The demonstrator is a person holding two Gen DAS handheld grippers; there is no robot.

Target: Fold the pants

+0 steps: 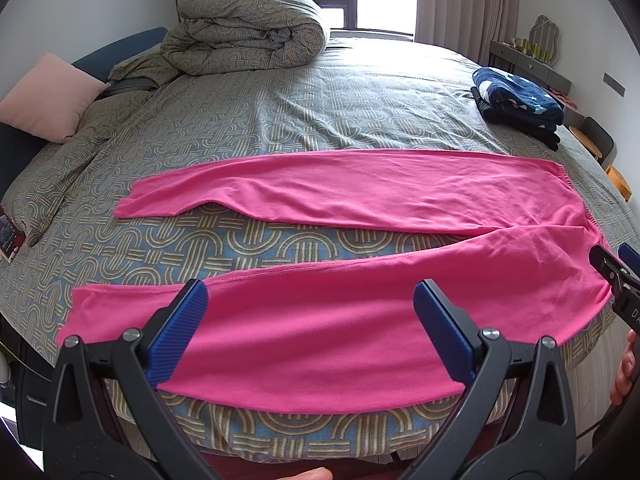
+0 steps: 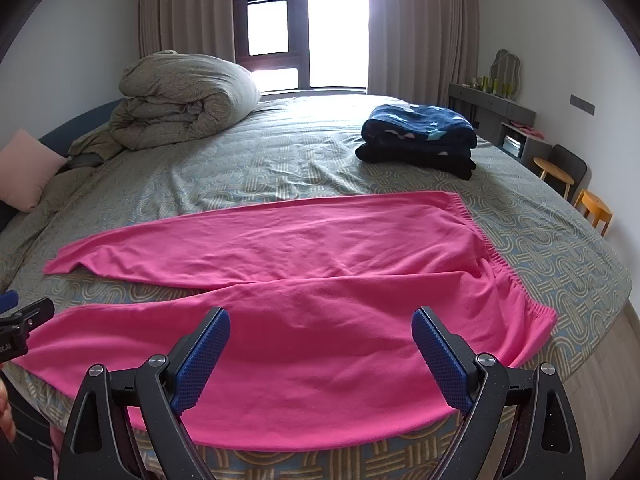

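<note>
Soft, floppy pink knit pants [image 1: 320, 312] look light; grab the near leg's hem at 9 o'clock. Left gripper [image 1: 310, 332] and right gripper [image 2: 320, 360] both wide open, empty.

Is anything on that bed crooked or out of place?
Little is. The pink pants lie flat with legs spread in a V, and the near leg reaches the bed edge. The far leg's cuff is slightly skewed. The duvet is bundled at the head. Both tongs are open, holding nothing.
</note>
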